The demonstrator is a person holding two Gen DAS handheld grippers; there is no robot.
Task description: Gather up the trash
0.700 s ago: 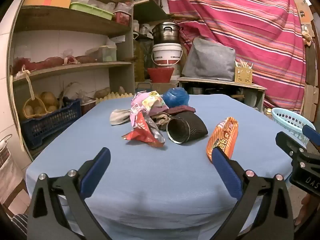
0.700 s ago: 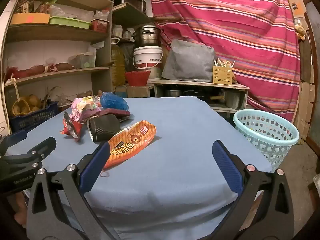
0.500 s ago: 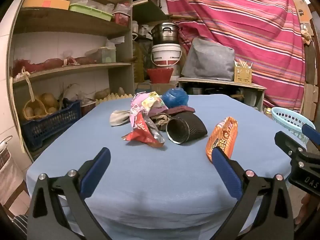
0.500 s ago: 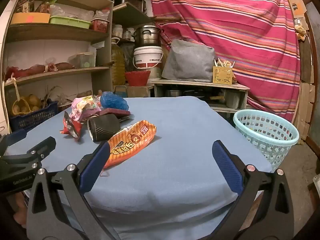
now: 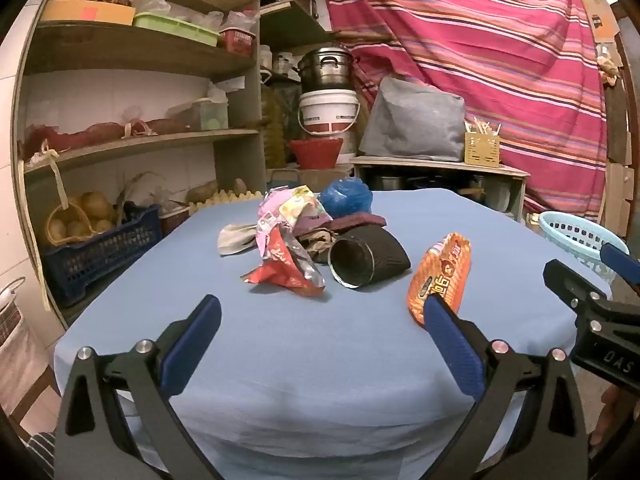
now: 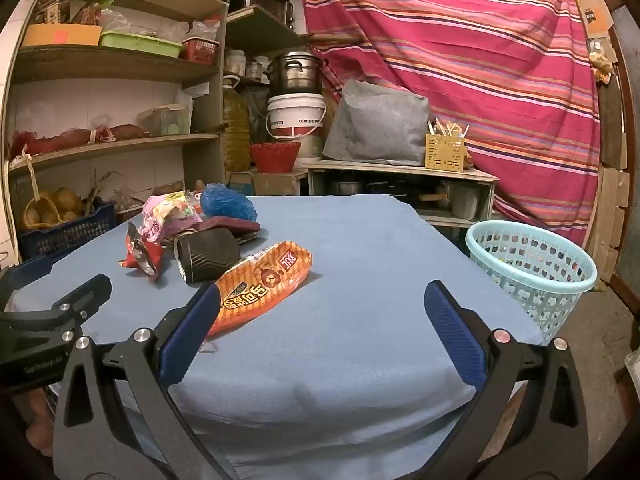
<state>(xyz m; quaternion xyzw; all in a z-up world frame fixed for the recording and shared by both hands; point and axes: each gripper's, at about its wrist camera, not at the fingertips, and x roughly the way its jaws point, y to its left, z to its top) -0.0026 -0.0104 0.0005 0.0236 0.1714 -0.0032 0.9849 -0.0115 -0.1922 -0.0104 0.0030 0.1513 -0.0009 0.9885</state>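
Both grippers stood w/ jaws wide apart, nothing between them, over the near edge of the table (image 6: 360, 240).

Light-blue basket (image 6: 532, 264) sat on the floor off to the right of the right gripper (image 6: 320, 312): prob. rigid plastic, light, likely the drop spot.

Orange snack bag (image 6: 264, 280) lay just ahead of the right gripper's left finger: puffy, crinkly, slippery film; best pinched across its narrow middle.

Black ribbed cup (image 5: 368, 260) lay on its side ahead of the left gripper (image 5: 320, 312): light, may crush; take across the body.

Red wrapper (image 5: 284, 272), pink wrapper (image 5: 280, 212), blue crumpled bag (image 5: 346, 200) further ahead: limp, featherlight; grab at a bunched fold
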